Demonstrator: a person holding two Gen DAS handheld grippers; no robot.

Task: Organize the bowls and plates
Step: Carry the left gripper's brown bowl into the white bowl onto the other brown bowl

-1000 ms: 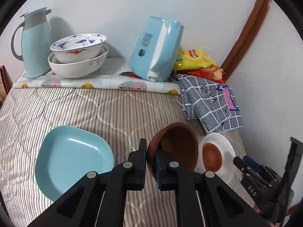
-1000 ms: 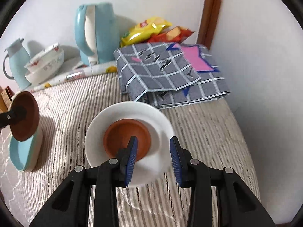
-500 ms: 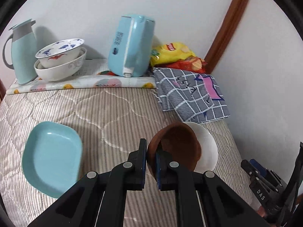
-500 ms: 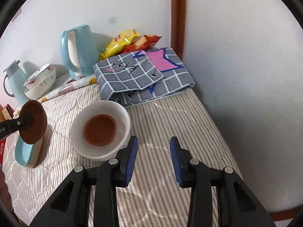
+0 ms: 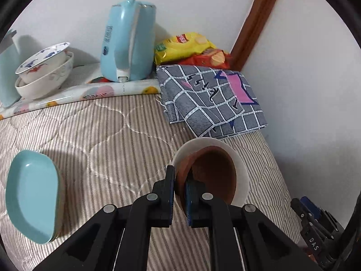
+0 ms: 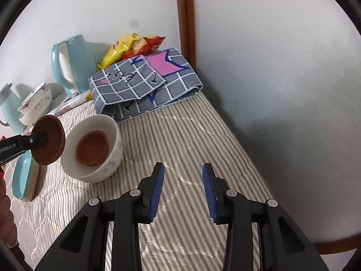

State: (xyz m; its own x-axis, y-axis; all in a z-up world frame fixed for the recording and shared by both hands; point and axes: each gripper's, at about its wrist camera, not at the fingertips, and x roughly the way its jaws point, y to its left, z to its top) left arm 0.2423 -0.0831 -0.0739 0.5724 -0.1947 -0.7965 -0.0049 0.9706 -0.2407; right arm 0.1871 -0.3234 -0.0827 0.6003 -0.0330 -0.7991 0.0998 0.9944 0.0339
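Observation:
My left gripper [image 5: 179, 181] is shut on the rim of a brown bowl [image 5: 214, 171], held tilted just above a white bowl [image 5: 241, 167]. In the right wrist view the held brown bowl [image 6: 48, 140] hangs at the left edge of the white bowl [image 6: 112, 151], which has a second brown bowl [image 6: 92, 145] lying inside it. My right gripper [image 6: 183, 183] stands open over bare striped bedding, to the right of the white bowl, with nothing between its fingers. A light blue plate [image 5: 31, 199] lies at the left. Two patterned white bowls [image 5: 42, 72] are stacked at the back left.
A blue kettle [image 5: 127, 43], snack bags [image 5: 191, 49] and a folded grey checked cloth [image 5: 212, 99] crowd the back by the wall. A blue jug [image 6: 9, 108] stands behind the stacked bowls. White walls close the right side. A person's hand [image 6: 5, 216] shows at lower left.
My left gripper carried the brown bowl rightward, from beside the blue plate to over the white bowl. My right gripper drew away to the right, leaving the white bowl at its left.

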